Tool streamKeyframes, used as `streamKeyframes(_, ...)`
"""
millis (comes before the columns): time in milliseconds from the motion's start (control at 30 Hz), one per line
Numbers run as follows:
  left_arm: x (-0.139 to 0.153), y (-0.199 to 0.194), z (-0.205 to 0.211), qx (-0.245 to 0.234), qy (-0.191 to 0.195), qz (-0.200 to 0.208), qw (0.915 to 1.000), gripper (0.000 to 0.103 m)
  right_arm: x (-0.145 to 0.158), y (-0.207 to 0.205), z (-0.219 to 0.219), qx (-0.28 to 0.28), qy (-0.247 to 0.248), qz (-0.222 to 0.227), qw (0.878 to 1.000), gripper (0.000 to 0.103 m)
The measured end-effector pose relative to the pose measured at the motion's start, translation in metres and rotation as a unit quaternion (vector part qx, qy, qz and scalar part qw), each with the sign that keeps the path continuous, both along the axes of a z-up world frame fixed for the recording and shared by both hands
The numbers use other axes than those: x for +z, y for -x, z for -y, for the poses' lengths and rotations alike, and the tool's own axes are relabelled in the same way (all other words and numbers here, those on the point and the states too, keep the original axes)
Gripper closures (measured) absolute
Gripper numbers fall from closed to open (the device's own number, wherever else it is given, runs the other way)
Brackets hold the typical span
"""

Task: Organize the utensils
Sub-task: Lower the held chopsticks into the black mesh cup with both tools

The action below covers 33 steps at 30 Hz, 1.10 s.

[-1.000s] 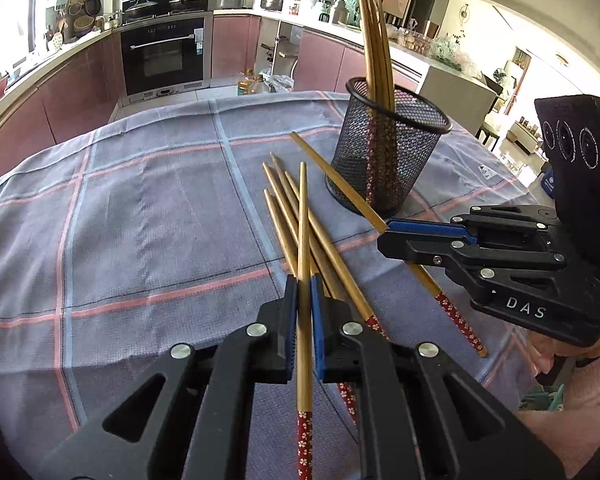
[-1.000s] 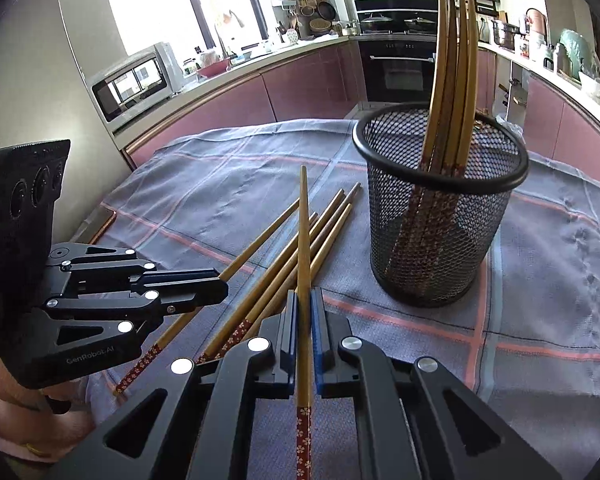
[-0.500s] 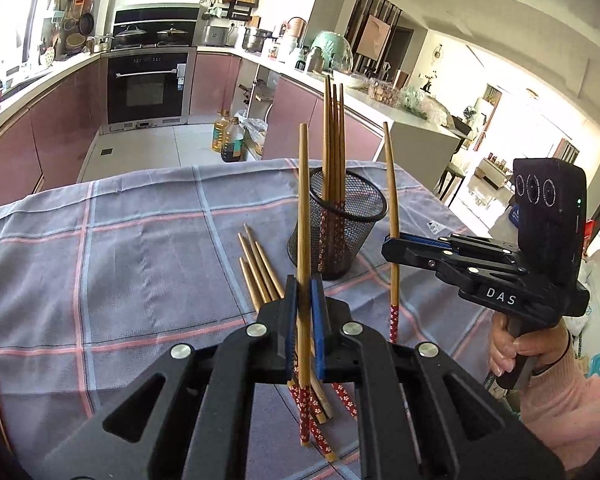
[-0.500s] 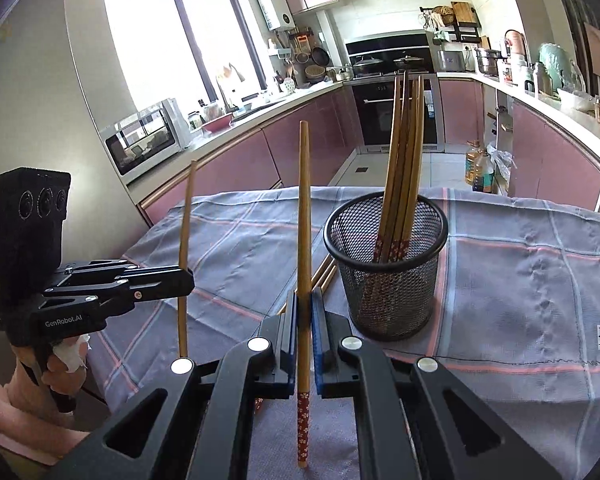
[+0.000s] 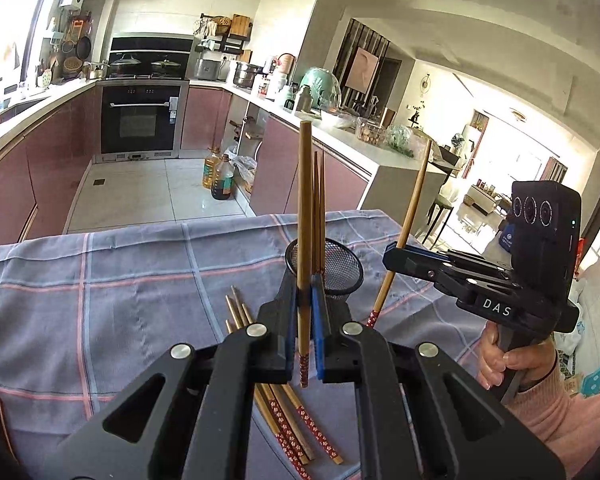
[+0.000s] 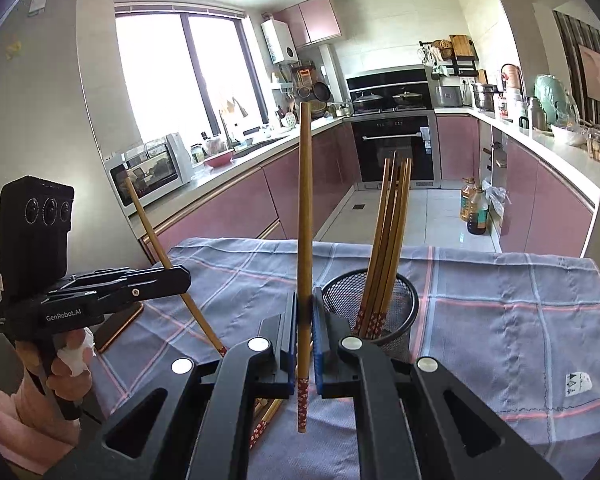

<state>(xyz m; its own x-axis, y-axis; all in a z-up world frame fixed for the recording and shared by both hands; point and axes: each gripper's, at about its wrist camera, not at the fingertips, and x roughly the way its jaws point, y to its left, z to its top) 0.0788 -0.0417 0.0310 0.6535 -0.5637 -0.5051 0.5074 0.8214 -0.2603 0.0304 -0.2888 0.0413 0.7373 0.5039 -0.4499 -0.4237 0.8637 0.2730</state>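
Left gripper (image 5: pixel 305 322) clamps chopstick (image 5: pixel 305 216) upright; right gripper (image 6: pixel 305 332) clamps second chopstick (image 6: pixel 305 216).

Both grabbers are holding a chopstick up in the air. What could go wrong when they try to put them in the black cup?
1. The left gripper and the right gripper each pinch one chopstick near its patterned end, so the long top could swing and slip.
2. The mesh cup already holds several chopsticks; a new one might knock against them or tip the light cup.
3. Loose chopsticks lie on the cloth beside the cup; a dropped one could scatter them.
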Motion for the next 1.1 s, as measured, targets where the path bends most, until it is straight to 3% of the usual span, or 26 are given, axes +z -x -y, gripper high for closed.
streamKeyframes(633,0.062,-0.037,0.041,-0.002,0.007,0.071,0.9974,0.095,0.044,-0.039,0.020,-0.032,-0.004,0.054,0.998,0.097)
streamKeyframes(1100,0.035,-0.063,0.064,-0.002,-0.052,0.041,0.9978,0.095,0.036,-0.052,0.022,-0.058,-0.028,0.051,0.997,0.097)
